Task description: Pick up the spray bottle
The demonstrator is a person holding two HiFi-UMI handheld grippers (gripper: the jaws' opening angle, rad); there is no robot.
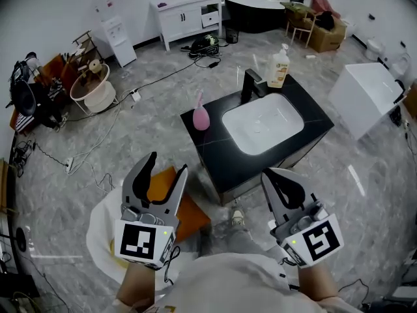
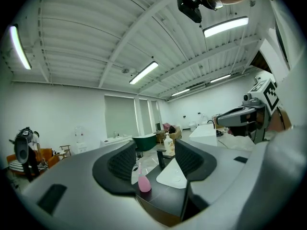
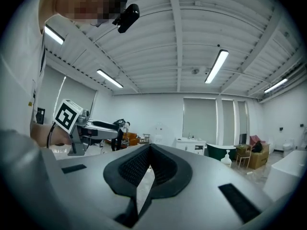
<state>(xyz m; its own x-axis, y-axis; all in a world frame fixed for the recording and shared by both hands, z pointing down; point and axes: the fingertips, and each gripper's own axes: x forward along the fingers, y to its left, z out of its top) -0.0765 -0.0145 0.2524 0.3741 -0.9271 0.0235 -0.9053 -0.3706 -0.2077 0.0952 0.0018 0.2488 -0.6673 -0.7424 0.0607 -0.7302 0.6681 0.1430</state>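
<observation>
Left gripper: my left gripper hangs with its jaws spread wide and nothing between them. I judge it is held ready to close round a bottle's body.
Task thing: the pink bulb-shaped plastic spray bottle stands upright at 1 o'clock from that gripper, well apart from it. In the left gripper view it shows low in the gap between the jaws, so the aim is roughly lined up.
Support: the bottle stands on the black stone-look vanity counter, near its left edge, at 9 o'clock from the white rectangular sink basin.
Behind the basin: a black angular faucet at 11 o'clock and a clear pump bottle of yellowish liquid at 1 o'clock, both clear of my reach path.
Right gripper: my right gripper has its jaws pressed together on nothing. It is parked low at 6 o'clock from the basin, likely idle for this pick.
Progress: not yet reached; the approach lies ahead.
</observation>
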